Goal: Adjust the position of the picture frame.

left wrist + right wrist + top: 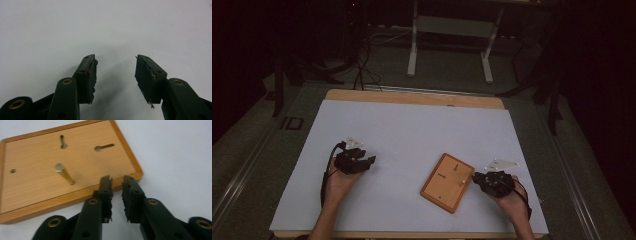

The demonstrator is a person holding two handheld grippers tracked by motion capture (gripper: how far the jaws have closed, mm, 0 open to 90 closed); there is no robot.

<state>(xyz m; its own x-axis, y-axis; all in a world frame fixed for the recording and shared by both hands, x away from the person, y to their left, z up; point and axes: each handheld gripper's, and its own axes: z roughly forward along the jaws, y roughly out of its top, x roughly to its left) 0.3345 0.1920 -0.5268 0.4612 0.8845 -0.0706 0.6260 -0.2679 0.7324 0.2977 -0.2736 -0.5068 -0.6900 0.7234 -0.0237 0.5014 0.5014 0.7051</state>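
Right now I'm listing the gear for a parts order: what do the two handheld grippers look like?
Both are black. The left gripper has two wide black jaws with frayed dark pads and brass-coloured rivets at the joints. The right gripper matches, with ragged pad edges too. In the high view each carries a pale grey three-cornered plate on top and trails a black cable along the forearm. The forearms are bare, with no sleeves in sight.

Table carries a wooden board, lying flat, right of centre, towards the near edge. Right gripper sits just right of the board, tips at its edge. Left gripper rests on the table's left half, well apart from the board. A metal peg stands upright on the board; two keyhole slots lie beyond it. Desk frame stands on the floor behind the table.
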